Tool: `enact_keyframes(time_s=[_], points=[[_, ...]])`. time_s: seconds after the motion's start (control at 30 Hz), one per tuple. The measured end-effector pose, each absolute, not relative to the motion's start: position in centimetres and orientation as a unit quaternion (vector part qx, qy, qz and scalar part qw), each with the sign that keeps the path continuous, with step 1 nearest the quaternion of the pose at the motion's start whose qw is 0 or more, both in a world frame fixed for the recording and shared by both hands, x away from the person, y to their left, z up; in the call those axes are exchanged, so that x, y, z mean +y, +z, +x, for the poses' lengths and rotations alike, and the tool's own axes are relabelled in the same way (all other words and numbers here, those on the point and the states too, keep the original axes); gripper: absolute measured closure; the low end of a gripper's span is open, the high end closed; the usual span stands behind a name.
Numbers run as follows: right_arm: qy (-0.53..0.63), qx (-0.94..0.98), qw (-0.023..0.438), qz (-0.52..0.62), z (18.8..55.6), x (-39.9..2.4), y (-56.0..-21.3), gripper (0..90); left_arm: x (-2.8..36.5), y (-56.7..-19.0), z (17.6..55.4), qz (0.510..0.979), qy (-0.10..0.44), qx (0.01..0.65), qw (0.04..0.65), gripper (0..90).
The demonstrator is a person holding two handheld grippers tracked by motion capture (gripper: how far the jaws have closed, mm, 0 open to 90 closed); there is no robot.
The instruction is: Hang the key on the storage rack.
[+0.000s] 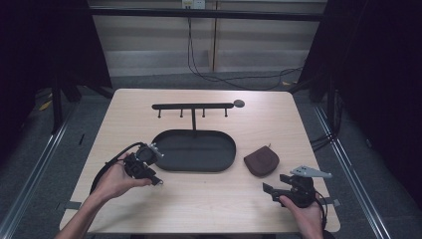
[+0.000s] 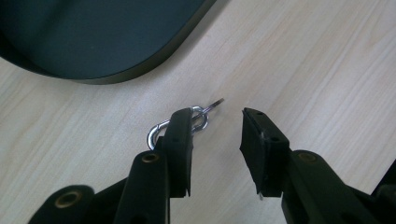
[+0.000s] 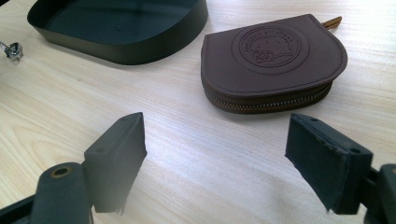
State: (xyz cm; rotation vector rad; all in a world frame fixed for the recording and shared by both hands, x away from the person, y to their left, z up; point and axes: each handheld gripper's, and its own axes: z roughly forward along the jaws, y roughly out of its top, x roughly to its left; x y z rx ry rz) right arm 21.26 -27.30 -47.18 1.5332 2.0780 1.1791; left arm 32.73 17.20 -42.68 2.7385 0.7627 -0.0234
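Peeking behind the spread left gripper (image 2: 216,154), a metal clip (image 2: 159,130); right gripper (image 3: 233,163) spread

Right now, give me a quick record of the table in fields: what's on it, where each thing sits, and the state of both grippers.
table: light wood
tray: dark oval, centre of table, nothing visible inside
hook rack: black bar with four pegs on a post rising at the tray's far edge
pouch: brown, zipped shut, right of tray, flat on table
metal clip: silver, on table by tray, partly behind left jaw
left gripper: jaws open above the clip
right gripper: jaws wide open, short of the pouch, nothing held
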Motion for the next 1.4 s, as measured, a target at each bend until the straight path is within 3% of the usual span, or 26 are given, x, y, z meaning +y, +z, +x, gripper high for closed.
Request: enact_keyframes(time_s=[0.6, 0.97, 1.4], points=[[0.41, 0.726, 0.146, 0.533, 21.3, -27.3, -47.3, 19.7, 16.2, -44.2, 34.7, 0.958, -0.021, 0.262, 0.115, 65.3], [0.405, 0.729, 0.145, 0.532, 21.3, -27.3, -47.4, 19.1, 15.9, -44.6, 34.8, 0.957, -0.03, 0.265, 0.11, 82.2], [0.403, 0.726, 0.145, 0.538, 21.4, -27.3, -47.4, 19.1, 15.8, -44.7, 34.7, 0.954, -0.046, 0.28, 0.101, 89.2]])
